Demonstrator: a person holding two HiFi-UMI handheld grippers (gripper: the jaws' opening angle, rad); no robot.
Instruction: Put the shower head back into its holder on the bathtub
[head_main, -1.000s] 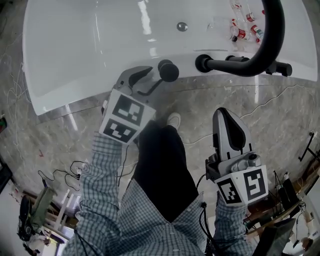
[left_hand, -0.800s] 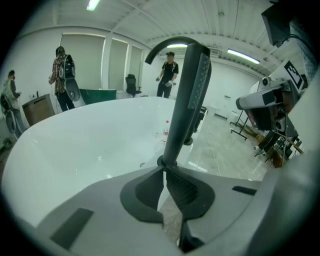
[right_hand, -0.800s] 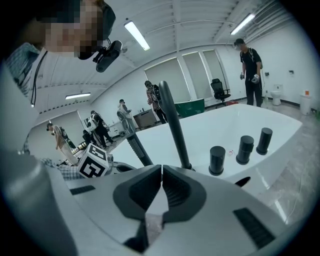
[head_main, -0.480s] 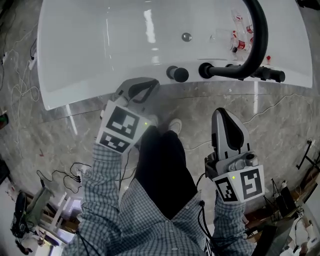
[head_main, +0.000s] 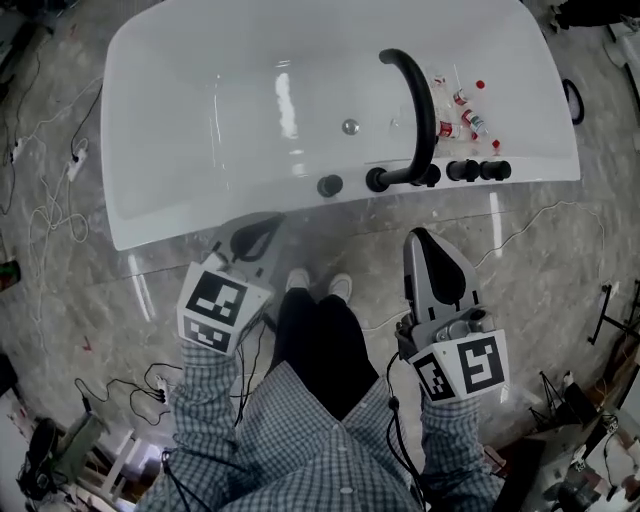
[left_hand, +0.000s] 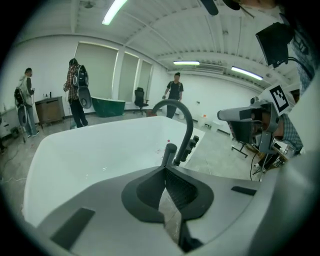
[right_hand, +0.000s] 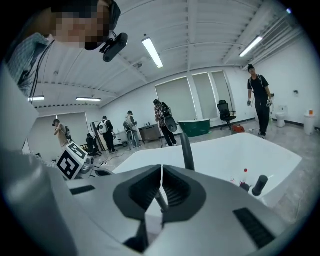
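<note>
The black shower head (head_main: 329, 185) stands upright in its holder on the near rim of the white bathtub (head_main: 200, 215), left of the arched black faucet (head_main: 420, 110). In the left gripper view the shower head (left_hand: 169, 154) rises just beyond the jaw tips, with the faucet (left_hand: 181, 112) behind it. My left gripper (head_main: 256, 236) hangs over the floor short of the tub, shut and empty. My right gripper (head_main: 424, 243) is also shut and empty, below the faucet base. Each gripper view shows its jaws closed together: left gripper (left_hand: 164, 169), right gripper (right_hand: 161, 168).
Two black knobs (head_main: 480, 170) sit on the rim right of the faucet. Several small bottles (head_main: 462, 112) lie inside the tub near the faucet. Cables (head_main: 40, 190) trail over the marble floor at left. Several people stand in the room beyond the tub.
The left gripper, open around the shower head a second ago, has let go, shut and drawn back from the rim. Both grippers have risen, and the tub looks farther away.
</note>
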